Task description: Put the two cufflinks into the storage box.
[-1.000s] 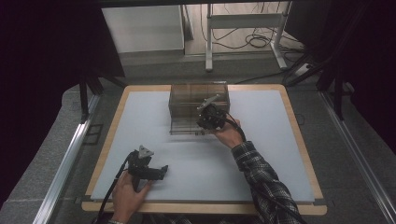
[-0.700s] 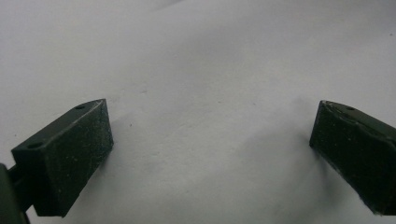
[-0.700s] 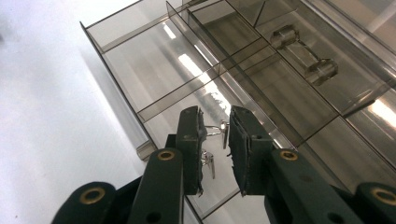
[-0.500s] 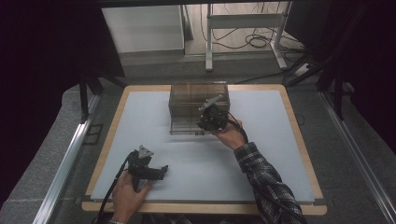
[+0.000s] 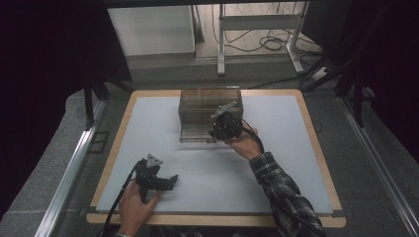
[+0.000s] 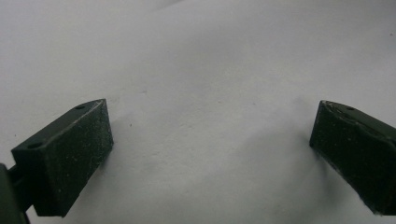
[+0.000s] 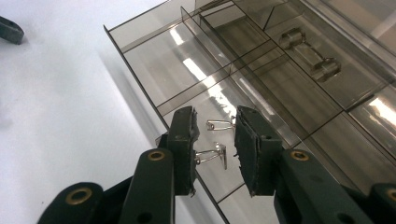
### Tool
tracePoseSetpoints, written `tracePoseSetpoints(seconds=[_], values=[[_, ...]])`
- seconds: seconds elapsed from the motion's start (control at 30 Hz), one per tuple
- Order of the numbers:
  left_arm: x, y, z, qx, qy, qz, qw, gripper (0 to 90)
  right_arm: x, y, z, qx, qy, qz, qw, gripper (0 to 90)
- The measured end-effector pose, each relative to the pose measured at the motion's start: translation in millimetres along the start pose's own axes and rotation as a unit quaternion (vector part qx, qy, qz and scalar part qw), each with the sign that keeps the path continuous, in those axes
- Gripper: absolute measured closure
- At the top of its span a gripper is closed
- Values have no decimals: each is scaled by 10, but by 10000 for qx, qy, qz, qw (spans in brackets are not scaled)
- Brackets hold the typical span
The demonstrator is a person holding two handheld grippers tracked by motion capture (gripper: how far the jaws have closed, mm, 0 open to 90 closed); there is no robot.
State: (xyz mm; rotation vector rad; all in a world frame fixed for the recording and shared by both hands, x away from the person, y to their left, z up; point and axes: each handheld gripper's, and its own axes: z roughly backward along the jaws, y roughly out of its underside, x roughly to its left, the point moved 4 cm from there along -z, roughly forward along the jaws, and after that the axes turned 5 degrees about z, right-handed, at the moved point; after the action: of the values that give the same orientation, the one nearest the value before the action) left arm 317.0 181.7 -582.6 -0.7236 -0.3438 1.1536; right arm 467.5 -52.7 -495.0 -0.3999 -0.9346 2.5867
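My right tongs (image 7: 212,144) over the drawer (image 7: 261,88), jaws just been opening
A clip (image 7: 212,154) sits loose between them; my left tongs (image 6: 210,154) gape over the table (image 6: 201,60)

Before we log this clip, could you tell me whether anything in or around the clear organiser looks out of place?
Nothing looks damaged or spilled. Two small metal clips lie loose in a compartment of the smoky organiser, just between the right tool's parted jaws.

Dim light falls from overhead on my table (image 5: 148,128), and the surroundings sink into black. Bright glare streaks the smoky plastic organizer (image 7: 261,79). My fingers (image 6: 70,158) cast soft shadows, slightly blurred.
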Motion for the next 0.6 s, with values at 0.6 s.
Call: tracePoseSetpoints(seconds=[0.6], values=[[0,0,0,2,0,-3,10000,0,57,65,78,-84,44,42,9999,575]])
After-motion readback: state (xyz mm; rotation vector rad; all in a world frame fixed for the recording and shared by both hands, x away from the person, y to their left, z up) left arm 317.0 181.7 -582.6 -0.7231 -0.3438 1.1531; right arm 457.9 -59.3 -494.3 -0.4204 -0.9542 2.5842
